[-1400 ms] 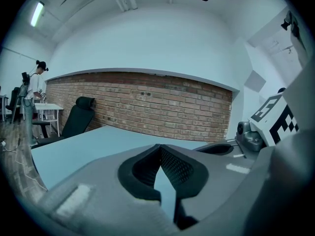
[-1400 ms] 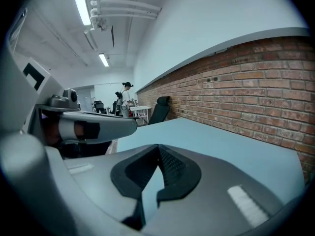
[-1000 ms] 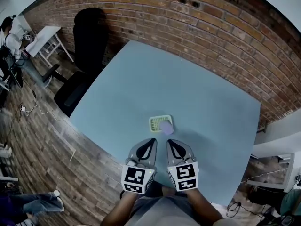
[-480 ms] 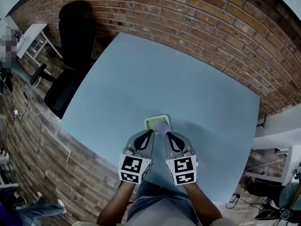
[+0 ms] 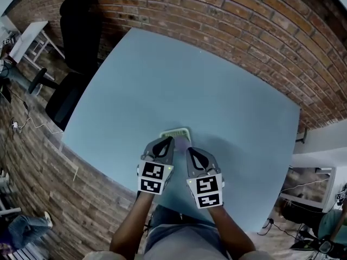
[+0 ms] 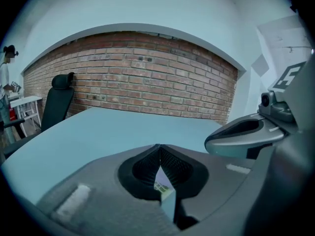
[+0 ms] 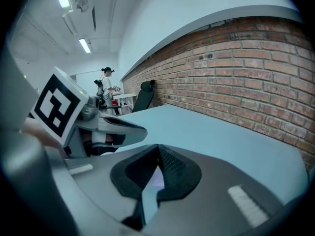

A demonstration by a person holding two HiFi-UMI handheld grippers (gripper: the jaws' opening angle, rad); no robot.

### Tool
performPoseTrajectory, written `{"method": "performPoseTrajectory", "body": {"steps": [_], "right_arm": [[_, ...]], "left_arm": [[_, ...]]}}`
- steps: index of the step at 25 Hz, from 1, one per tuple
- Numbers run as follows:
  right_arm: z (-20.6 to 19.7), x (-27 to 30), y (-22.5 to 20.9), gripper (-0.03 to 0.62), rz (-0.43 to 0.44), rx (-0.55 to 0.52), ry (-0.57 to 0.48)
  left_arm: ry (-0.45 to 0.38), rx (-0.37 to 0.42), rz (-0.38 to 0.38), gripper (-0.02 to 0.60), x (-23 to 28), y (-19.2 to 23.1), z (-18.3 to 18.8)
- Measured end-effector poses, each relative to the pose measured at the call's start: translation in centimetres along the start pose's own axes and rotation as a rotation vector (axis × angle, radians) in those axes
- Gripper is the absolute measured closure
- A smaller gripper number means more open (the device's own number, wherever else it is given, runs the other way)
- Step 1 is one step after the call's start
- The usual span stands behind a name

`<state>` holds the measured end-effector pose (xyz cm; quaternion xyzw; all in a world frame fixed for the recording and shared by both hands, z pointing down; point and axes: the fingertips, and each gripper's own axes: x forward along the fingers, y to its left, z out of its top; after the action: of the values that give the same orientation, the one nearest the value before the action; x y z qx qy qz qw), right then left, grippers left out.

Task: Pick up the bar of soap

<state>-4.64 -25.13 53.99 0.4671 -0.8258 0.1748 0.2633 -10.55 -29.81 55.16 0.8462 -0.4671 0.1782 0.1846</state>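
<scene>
Stage: approach, nothing lifted | soap [image 5: 182, 143]: on green dish [image 5: 171, 132], not gripped | left gripper [image 5: 166, 141], right gripper [image 5: 190, 151]: jaws together, empty, flanking soap | remaining: open, clamp, lift.

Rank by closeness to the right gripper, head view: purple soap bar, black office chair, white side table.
1. Purple soap bar, just ahead of the right gripper.
2. Black office chair, far left.
3. White side table, top-left corner.
</scene>
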Motion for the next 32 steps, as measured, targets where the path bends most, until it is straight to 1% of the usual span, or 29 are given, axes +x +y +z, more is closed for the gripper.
{"method": "performPoseTrajectory", "body": {"steps": [5,9,13,16,20,22,25,28,32], "right_arm": [[-0.8,0.9,-0.1,0.588,0.016,-0.008,0.026],[-1.2,1.8,-0.6,0.588,0.018,-0.008,0.040],[-1.7,2.2,-1.0,0.585,0.010,0.006,0.058],[-2.2,2.7,-1.1,0.578,0.009,0.009,0.075],[-3.6,2.9,-1.7,0.577,-0.018,0.007,0.106],[-3.8,3.1,-1.9,0.576,-0.018,0.017,0.113],[-3.8,3.3,-1.9,0.572,-0.012,0.021,0.108],[-4.0,3.5,-1.7,0.564,-0.009,0.029,0.122],[-4.4,4.0,-1.3,0.548,0.000,0.039,0.132]], "left_arm": [[0.052,0.017,-0.018,0.580,2.2,0.1,-1.4],[0.084,0.014,-0.035,0.580,3.6,-0.3,-2.4],[0.100,0.046,-0.037,0.580,4.2,-0.5,-2.8],[0.133,0.034,-0.065,0.580,5.0,-0.7,-3.6],[0.150,0.025,-0.075,0.580,5.9,-0.9,-4.1],[0.171,0.032,-0.083,0.580,6.2,-1.0,-4.4],[0.200,0.035,-0.073,0.580,6.3,-0.8,-5.0],[0.219,0.059,-0.060,0.580,6.5,-0.5,-5.8],[0.214,0.044,-0.058,0.580,6.5,-0.1,-6.1]]}}
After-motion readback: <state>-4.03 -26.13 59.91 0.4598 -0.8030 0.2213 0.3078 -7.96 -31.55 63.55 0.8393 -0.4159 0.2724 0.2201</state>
